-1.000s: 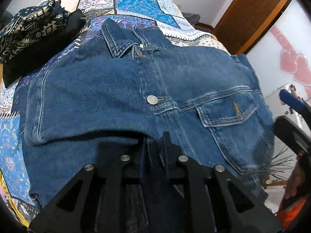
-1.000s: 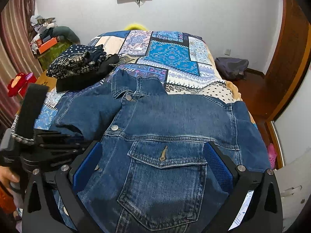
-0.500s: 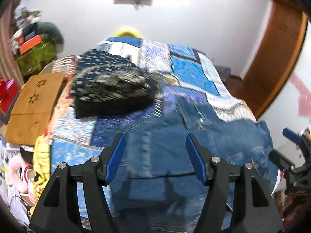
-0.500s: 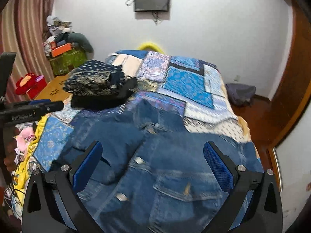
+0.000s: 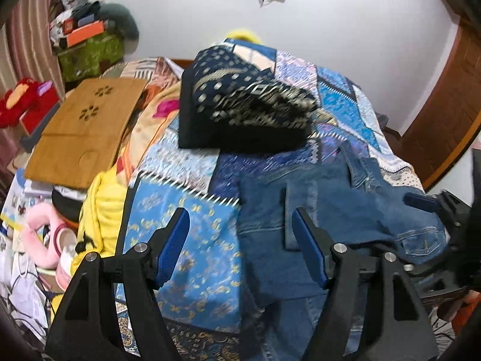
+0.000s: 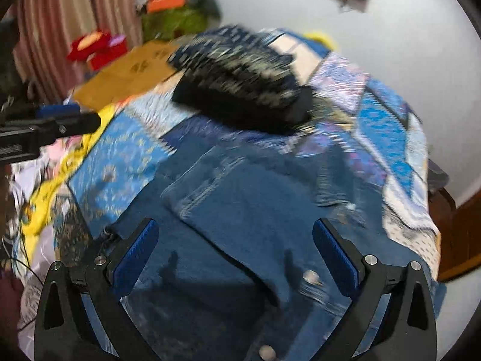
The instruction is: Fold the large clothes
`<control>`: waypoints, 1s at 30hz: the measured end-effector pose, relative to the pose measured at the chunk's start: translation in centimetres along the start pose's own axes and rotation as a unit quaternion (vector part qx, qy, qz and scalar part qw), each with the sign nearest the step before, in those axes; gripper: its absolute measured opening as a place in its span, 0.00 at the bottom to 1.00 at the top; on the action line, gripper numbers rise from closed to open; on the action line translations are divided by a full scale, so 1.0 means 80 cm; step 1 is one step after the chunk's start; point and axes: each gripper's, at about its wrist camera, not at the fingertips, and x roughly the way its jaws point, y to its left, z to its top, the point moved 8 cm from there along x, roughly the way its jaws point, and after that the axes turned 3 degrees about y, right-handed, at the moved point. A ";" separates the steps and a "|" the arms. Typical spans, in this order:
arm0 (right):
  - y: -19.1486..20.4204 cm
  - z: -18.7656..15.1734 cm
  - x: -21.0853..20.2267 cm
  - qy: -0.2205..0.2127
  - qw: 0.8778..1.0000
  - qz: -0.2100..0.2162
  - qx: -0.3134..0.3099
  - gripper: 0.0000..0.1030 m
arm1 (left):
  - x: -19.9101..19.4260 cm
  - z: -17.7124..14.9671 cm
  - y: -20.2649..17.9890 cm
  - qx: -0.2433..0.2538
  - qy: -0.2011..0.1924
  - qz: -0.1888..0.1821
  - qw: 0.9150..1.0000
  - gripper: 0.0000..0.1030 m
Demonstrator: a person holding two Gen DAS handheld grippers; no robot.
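Blue-padded left gripper [image 5: 240, 245] fingers just opened, holding nothing, right gripper [image 6: 234, 251] fingers wide above denim jacket [image 6: 240, 210]

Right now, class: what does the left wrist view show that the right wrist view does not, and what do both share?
Only the left wrist view shows the pink slippers on the floor, and the open left gripper head-on. Only the right wrist view shows the jacket's metal buttons between the open right gripper fingers. Both show the denim jacket, the folded dark patterned clothes and the wooden board.
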 end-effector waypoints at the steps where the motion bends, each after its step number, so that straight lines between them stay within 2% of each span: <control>1: 0.008 0.000 0.013 0.013 1.000 0.003 -0.009 0.98 | 0.003 -0.004 0.005 -0.003 0.004 0.000 1.000 0.67; 3: 0.020 -0.001 0.035 0.036 0.999 0.007 -0.024 0.97 | 0.006 -0.010 0.010 -0.009 0.010 -0.002 1.000 0.67; 5: 0.030 -0.002 0.057 0.058 0.998 0.005 -0.037 0.91 | 0.010 -0.015 0.015 -0.013 0.017 -0.003 1.000 0.67; 9: 0.040 -0.007 0.089 0.091 0.994 -0.001 -0.056 0.85 | 0.013 -0.021 0.019 -0.011 0.019 0.003 1.000 0.67; 11: 0.045 -0.013 0.103 0.106 0.992 -0.005 -0.068 0.68 | 0.015 -0.023 0.018 -0.010 0.021 0.002 1.000 0.67; 12: 0.046 -0.015 0.106 0.106 0.992 -0.002 -0.070 0.67 | 0.015 -0.023 0.017 -0.009 0.022 0.003 1.000 0.67; 13: 0.045 -0.015 0.104 0.100 0.993 0.000 -0.068 0.60 | 0.015 -0.023 0.016 -0.008 0.022 0.004 1.000 0.67; 14: 0.044 -0.014 0.101 0.094 0.994 0.002 -0.064 0.46 | 0.015 -0.024 0.016 -0.007 0.021 0.005 1.000 0.67; 16: 0.041 -0.012 0.092 0.085 0.995 0.019 -0.044 0.28 | 0.015 -0.024 0.014 -0.004 0.020 0.007 1.000 0.67; 17: 0.037 -0.011 0.088 0.085 0.996 0.028 -0.031 0.19 | 0.014 -0.024 0.012 -0.003 0.020 0.006 1.000 0.67; 18: 0.032 -0.011 0.081 0.079 0.996 0.034 -0.016 0.16 | 0.015 -0.025 0.011 -0.003 0.021 0.005 1.000 0.67; 24: -0.011 -0.004 0.013 0.006 0.999 0.009 0.031 0.13 | 0.018 -0.028 -0.004 0.003 0.027 0.002 1.000 0.67; 28: -0.070 -0.003 -0.040 -0.037 0.993 0.018 0.107 0.13 | 0.026 -0.032 -0.019 0.010 0.037 0.000 0.999 0.67; 30: -0.095 -0.006 -0.068 -0.062 0.989 0.008 0.131 0.12 | 0.031 -0.035 -0.031 0.015 0.043 -0.004 0.999 0.67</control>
